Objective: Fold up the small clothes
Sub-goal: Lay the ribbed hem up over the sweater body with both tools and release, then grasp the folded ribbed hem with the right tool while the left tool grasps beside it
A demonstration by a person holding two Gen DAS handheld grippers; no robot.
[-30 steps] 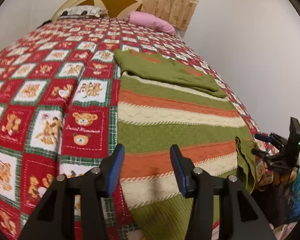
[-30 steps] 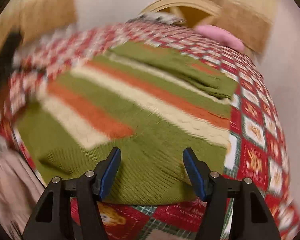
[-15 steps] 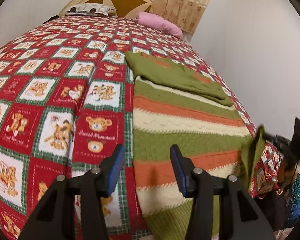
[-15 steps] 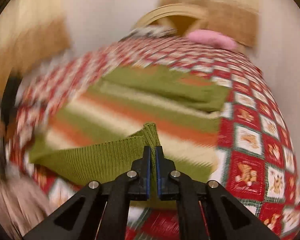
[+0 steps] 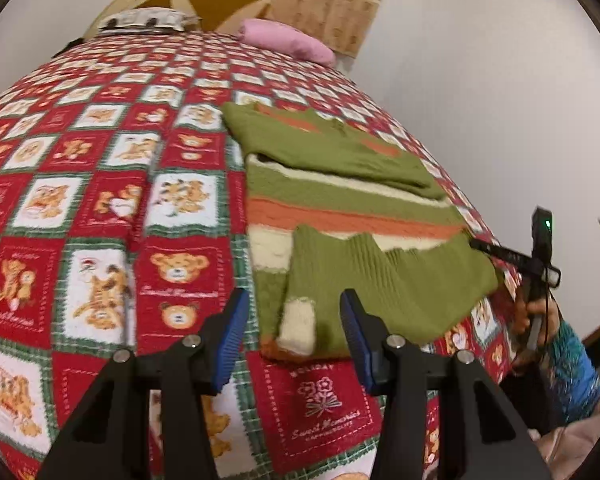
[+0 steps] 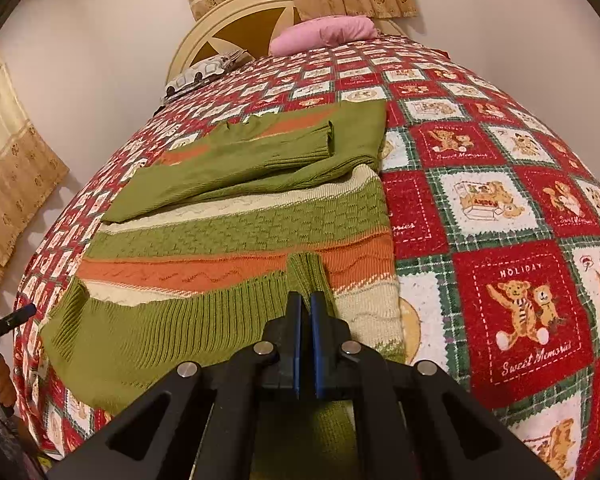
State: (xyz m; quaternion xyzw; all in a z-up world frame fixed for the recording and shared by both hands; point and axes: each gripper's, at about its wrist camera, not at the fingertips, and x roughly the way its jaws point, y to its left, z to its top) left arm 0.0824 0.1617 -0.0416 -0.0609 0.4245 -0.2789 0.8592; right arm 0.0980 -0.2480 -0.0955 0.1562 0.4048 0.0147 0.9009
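1. Step in hand: the bottom-hem fold. One striped sweater lies flat on the bed, sleeves already crossed over the chest.
2. Right tongs are clamped on the green ribbed hem, which is lifted and turned over the orange stripe.
3. Left tongs stand apart, empty, just above the hem's near-left corner.
4. Next move, by judgement: carry the hem toward the collar; the left side lags and needs gripping to keep the fold square.
5. Count: one sweater, two pillows, one pink, one patterned.
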